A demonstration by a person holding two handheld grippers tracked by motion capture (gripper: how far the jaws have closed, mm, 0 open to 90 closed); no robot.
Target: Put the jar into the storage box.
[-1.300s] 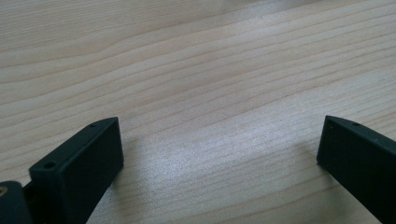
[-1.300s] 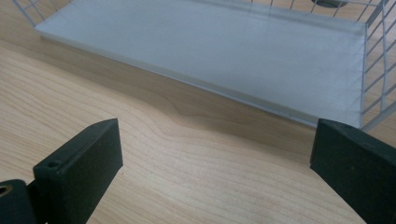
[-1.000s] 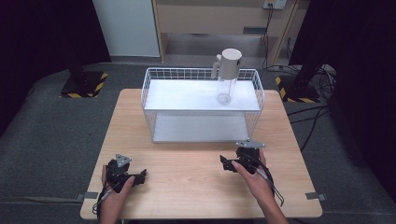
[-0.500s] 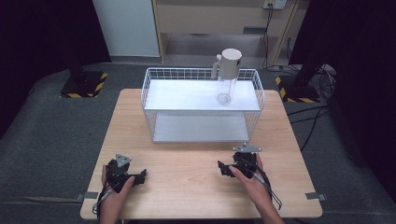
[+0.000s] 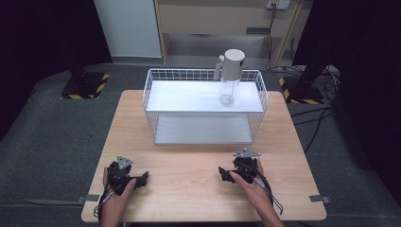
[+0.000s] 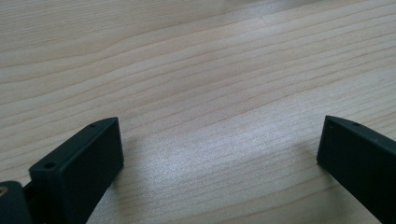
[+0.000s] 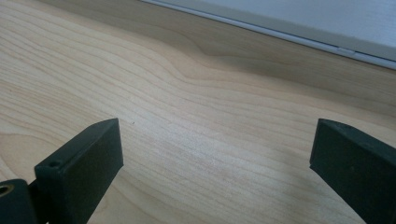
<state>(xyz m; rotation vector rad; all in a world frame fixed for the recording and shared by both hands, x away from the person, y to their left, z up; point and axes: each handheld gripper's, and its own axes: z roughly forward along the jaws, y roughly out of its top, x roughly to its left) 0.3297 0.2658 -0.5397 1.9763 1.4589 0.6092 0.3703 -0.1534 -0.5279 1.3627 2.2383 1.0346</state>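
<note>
A clear pitcher with a white lid and handle (image 5: 230,75) stands upright at the back right of a white wire rack (image 5: 156,111) in the middle of the wooden table (image 5: 189,194). My left gripper (image 5: 141,180) rests low near the table's front left, jaws wide apart over bare wood (image 6: 219,154), nothing between them. My right gripper (image 5: 224,174) sits near the front right, its jaws turned toward the left. It is also open and empty (image 7: 217,154). Both are well in front of the rack.
The rack's white bottom panel (image 7: 327,23) crosses the top of the right gripper view. Cables (image 5: 269,194) trail from the right gripper over the table's front edge. Dark stands with striped bases (image 5: 84,85) flank the table on grey floor.
My right gripper has drifted a little toward the front edge and to the left. The left gripper, rack and pitcher have stayed put.
</note>
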